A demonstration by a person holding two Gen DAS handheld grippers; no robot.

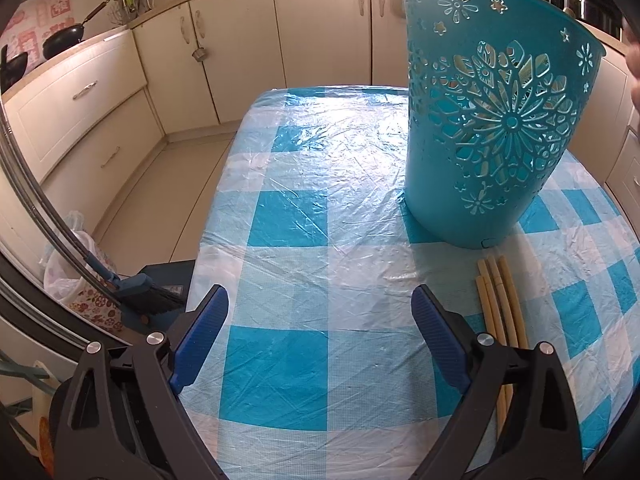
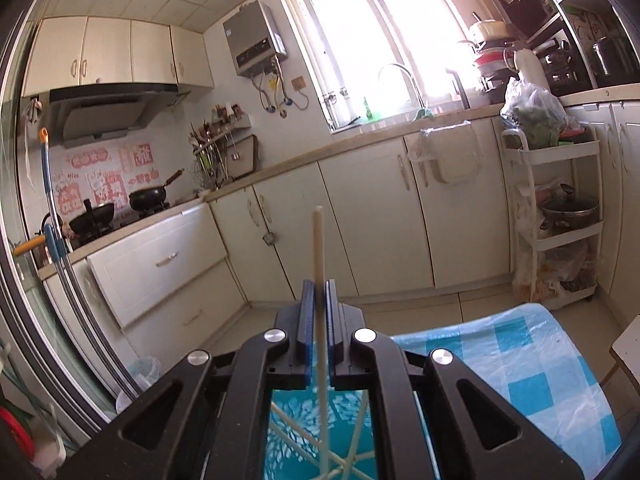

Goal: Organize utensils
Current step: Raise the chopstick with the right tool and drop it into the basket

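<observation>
I am pinching one chopstick [image 2: 319, 264] in my right gripper [image 2: 319, 308] above the basket [image 1: 492, 128], several already inside; my left gripper [image 1: 320, 312] is spread, four chopsticks [image 1: 498, 300] remaining.

Left wrist view: basket [image 1: 496, 120] stands upright on the worktop [image 1: 320, 200], toward its far right. A bundle of chopsticks [image 1: 502, 304] lies flat on the worktop just in front of the basket, close to it but apart, running back under the right finger of the left gripper [image 1: 320, 316]. Left of the worktop, on the floor, a broom [image 1: 148, 292] and a bag [image 1: 72, 280]. Cabinets [image 1: 240, 40] behind the worktop.

Right wrist view: a single chopstick [image 2: 318, 264] stands upright between the jaws of the right gripper [image 2: 319, 300], directly above the basket's inside, where more chopsticks [image 2: 304, 436] lie crossed.
</observation>
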